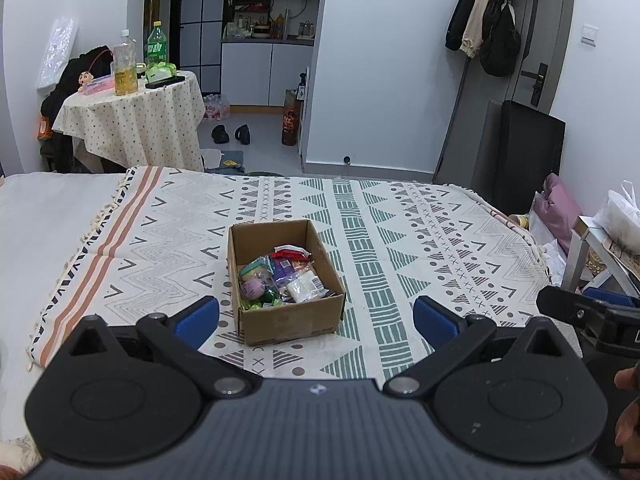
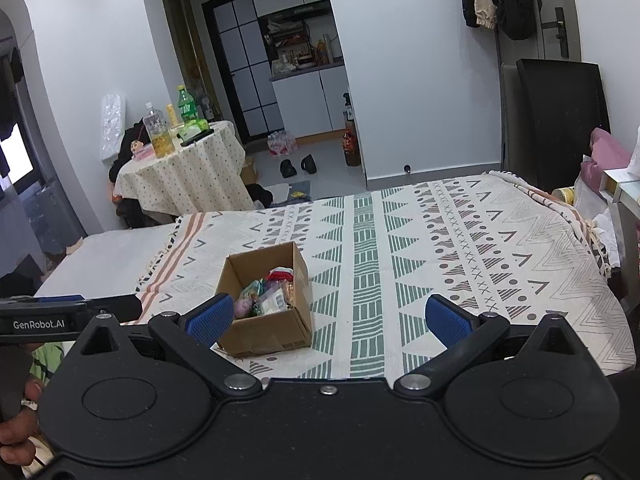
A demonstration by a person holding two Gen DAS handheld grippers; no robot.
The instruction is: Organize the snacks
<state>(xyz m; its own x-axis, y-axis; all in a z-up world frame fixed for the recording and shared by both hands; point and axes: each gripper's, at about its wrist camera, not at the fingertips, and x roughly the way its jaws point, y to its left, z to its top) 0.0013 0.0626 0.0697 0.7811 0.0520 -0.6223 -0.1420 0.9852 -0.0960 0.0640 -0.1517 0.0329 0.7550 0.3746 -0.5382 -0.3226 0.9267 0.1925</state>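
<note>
A brown cardboard box (image 1: 286,322) (image 2: 264,334) stands on a patterned cloth (image 1: 400,248) (image 2: 460,248) spread over a bed. Inside lie several wrapped snacks (image 1: 280,280) (image 2: 266,294) in mixed colours. My left gripper (image 1: 316,322) is open just in front of the box, with nothing between its blue pads (image 1: 198,318). My right gripper (image 2: 330,320) is open too, its left pad (image 2: 210,318) overlapping the box's near left corner in the view, and it holds nothing. The right gripper's body (image 1: 588,312) shows at the right edge of the left wrist view.
Beyond the bed's far edge a round table (image 1: 132,120) (image 2: 188,172) with a dotted cloth carries bottles (image 1: 126,64). A black panel (image 1: 528,152) leans by the door. Bags and a pink cushion (image 1: 560,208) crowd the right side. A hand (image 2: 16,420) shows at the lower left.
</note>
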